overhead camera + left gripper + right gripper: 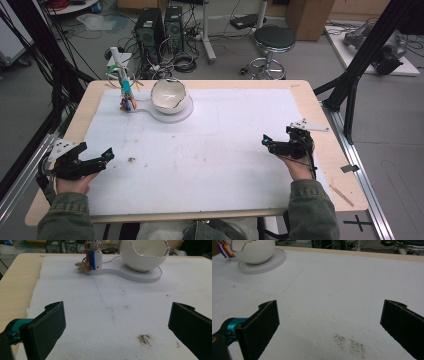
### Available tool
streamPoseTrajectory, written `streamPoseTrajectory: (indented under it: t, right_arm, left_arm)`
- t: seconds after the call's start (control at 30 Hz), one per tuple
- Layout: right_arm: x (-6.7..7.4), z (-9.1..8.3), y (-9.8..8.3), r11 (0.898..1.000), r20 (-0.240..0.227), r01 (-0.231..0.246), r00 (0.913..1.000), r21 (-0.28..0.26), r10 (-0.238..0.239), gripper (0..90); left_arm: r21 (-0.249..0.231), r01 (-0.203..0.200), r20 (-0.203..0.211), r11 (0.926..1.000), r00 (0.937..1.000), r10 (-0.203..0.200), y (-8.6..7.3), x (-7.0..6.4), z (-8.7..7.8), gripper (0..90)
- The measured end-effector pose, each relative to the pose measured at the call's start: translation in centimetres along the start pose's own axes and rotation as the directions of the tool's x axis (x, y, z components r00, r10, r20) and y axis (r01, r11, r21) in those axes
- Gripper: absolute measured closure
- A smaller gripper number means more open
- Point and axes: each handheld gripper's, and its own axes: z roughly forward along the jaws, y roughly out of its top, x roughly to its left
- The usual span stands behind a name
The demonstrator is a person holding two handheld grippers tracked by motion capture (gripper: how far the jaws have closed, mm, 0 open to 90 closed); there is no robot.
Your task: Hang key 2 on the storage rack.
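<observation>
A white bowl with a jagged, eggshell-like rim (169, 95) (143, 257) (253, 250) sits on a flat white base (181, 114) (140, 277) (262, 263) at the back left of the white foam sheet (210, 150). A bunch of coloured key tags (128, 103) (92, 258) (225, 250) hangs from a small stand just left of the bowl. My left gripper (95, 151) (117, 325) is open near the sheet's front left edge, with nothing between its jaws. My right gripper (280, 136) (329, 325) is open at the right side, also holding nothing.
Dark smudges mark the sheet (132, 160) (144, 338) (349, 343). A thin wooden stick (342, 195) lies at the table's front right corner. Behind the table stand computer towers (160, 27) and a stool (272, 40); a black frame post (360, 60) rises at the right.
</observation>
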Motion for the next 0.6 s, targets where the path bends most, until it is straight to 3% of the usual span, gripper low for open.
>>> streamPoseTrajectory:
  t: [0.23,0.4,0.5,0.6]
  right_arm:
    - [-0.3,-0.7,-1.5,1.000,0.045,-0.004,0.9990,-0.022,0.005,1.1]
    - [-0.9,-1.1,-2.7,0.997,0.088,-0.050,0.9946,-0.051,0.054,1.1]
    - [-0.9,-1.3,-2.7,0.996,0.107,-0.031,0.9934,-0.083,0.040,1.1]
    - [-0.8,-1.3,-2.6,0.996,0.108,-0.023,0.9937,-0.082,0.032,1.1]
  left_arm:
    - [0.008,-0.001,0.000,1.0000,1.0000,0.001,0.0,0.0,0.0,1.7]
    - [0.009,-0.004,0.004,1.0000,1.0000,0.004,0.0,0.0,0.1,1.7]
    - [0.013,-0.005,0.005,0.9999,1.0000,0.005,0.0,0.0,0.1,1.7]
    - [0.014,-0.007,0.007,0.9999,1.0000,0.007,0.0,0.0,0.2,1.7]
